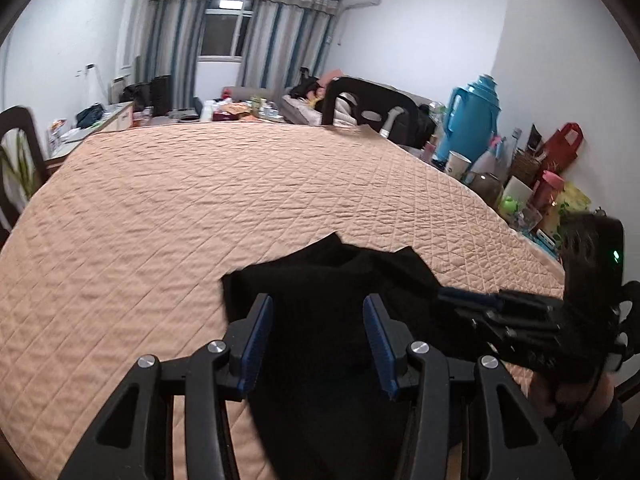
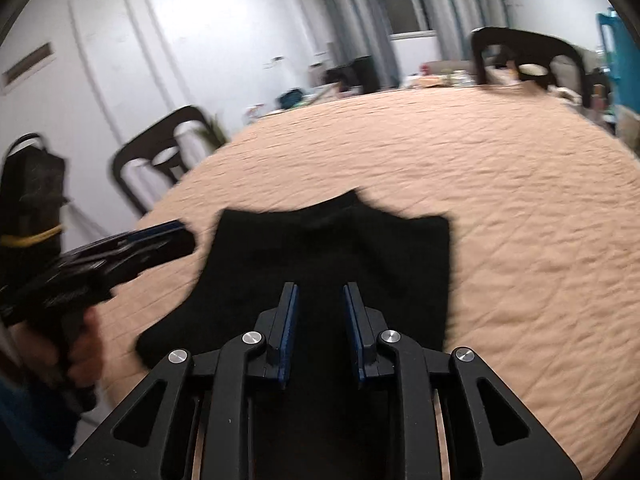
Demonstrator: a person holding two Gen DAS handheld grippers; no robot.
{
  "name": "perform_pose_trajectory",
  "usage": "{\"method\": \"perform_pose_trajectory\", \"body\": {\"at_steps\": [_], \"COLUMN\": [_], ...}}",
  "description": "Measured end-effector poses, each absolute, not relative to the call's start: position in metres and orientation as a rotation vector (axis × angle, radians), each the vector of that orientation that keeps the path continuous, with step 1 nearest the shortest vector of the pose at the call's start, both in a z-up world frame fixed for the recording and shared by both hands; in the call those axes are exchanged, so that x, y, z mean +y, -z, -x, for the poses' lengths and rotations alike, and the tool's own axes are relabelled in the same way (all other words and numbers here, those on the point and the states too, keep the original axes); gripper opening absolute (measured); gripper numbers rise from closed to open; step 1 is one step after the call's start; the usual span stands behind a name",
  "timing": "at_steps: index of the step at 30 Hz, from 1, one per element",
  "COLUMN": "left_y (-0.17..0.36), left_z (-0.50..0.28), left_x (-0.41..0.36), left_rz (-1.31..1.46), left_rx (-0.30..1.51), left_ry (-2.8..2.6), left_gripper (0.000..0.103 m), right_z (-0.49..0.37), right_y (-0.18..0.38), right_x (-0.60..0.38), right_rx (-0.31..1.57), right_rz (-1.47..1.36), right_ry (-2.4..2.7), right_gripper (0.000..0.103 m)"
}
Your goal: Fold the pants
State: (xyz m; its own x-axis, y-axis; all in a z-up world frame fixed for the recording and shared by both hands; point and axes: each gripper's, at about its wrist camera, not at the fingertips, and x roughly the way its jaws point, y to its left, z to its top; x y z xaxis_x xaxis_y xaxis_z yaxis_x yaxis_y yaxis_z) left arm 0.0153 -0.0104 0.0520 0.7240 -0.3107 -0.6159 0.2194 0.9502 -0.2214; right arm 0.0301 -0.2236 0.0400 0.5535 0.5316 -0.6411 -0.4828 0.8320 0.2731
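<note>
Black pants (image 1: 332,280) lie in a folded, roughly square bundle on the peach quilted table cover (image 1: 180,208), near its front edge. My left gripper (image 1: 318,316) hovers over the near part of the pants, jaws wide apart, blue pads bare. In the right wrist view the same pants (image 2: 328,248) show two flaps at their far edge. My right gripper (image 2: 320,304) stands over their near middle with a narrower gap and nothing pinched. Each gripper shows in the other view: the right gripper (image 1: 450,296) beside the pants' right edge, the left gripper (image 2: 176,232) beside their left corner.
Dark chairs stand at the far side (image 1: 360,96) and the left side (image 2: 160,152). A blue thermos (image 1: 472,120), cups and bottles crowd the right edge. A black bag (image 2: 32,184) hangs at left. A hand (image 2: 80,352) holds the left gripper's handle.
</note>
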Motion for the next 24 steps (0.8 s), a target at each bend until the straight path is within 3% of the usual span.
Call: {"method": "perform_pose_trajectory", "body": {"at_steps": [5, 13, 24], "left_y": [-0.023, -0.013, -0.027], "left_z": [-0.051, -0.048, -0.002], "left_x": [-0.017, -0.016, 0.007], "left_rz": [0.142, 0.092, 0.178], "left_rx": [0.815, 0.794, 0.751], "left_ry": [0.289, 0.264, 0.294], "left_gripper": [0.05, 0.05, 0.05], "right_z": [-0.061, -0.099, -0.039], "right_y": [-0.035, -0.015, -0.035], "right_x": [-0.231, -0.25, -0.269], "right_rx": [0.806, 0.877, 0.806], "right_rz": [-0.042, -0.082, -0.078], "right_ry": [-0.541, -0.485, -0.501], "right_gripper": [0.024, 0.022, 0.023]}}
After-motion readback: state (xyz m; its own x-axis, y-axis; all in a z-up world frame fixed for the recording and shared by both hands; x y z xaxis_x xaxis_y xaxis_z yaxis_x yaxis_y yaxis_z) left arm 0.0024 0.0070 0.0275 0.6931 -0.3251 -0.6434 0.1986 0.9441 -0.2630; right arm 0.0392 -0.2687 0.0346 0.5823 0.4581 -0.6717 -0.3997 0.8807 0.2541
